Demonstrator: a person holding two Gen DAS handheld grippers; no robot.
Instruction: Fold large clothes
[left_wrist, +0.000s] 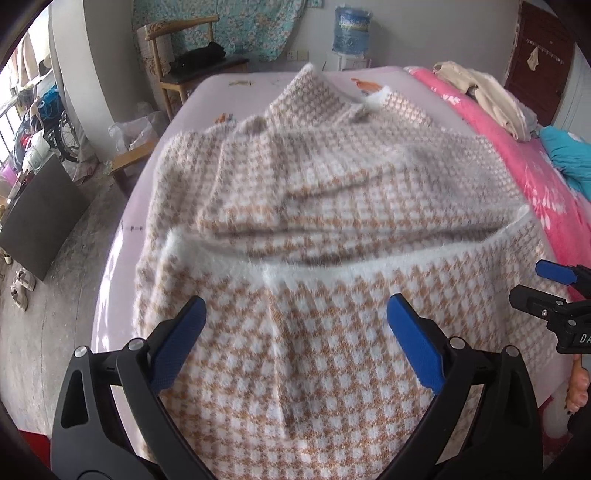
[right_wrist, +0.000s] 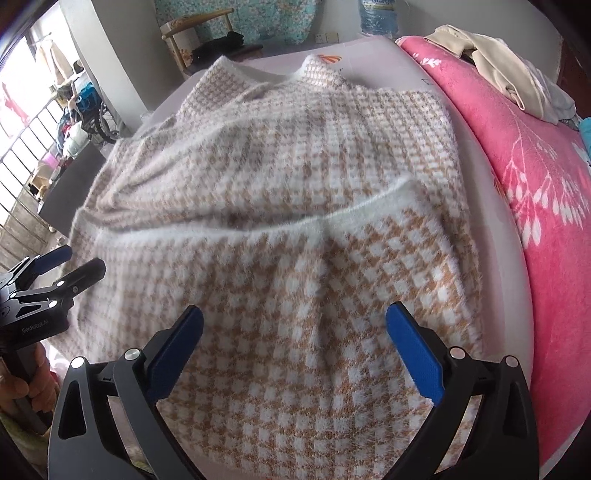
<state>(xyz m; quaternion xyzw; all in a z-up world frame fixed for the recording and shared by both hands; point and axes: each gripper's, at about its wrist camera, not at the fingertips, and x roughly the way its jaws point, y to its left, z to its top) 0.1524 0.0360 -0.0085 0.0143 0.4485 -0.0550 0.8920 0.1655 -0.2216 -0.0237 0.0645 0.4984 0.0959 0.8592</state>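
– Sweater (left_wrist: 295, 229) first: where does it lie from your jaws?

– Right under and ahead of both. Your left gripper (left_wrist: 295, 343) and right gripper (right_wrist: 295, 343) each hang with jaws spread wide, nothing between the pads (right_wrist: 413, 354), over the near folded-up flap.

– And beyond that?

– The white hem band (right_wrist: 354, 214) runs crosswise just past your jaws; the body stretches away up the bed (left_wrist: 207, 96), collar farthest. Neither hand is nearer; you are side by side.

The sweater (left_wrist: 314, 206) is fuzzy knit with a woolly white hem, the blanket (right_wrist: 524, 155) plush fleece, the chair (left_wrist: 192, 51) bare wood, and the gripper pads (left_wrist: 413, 343) textured matt blue plastic.
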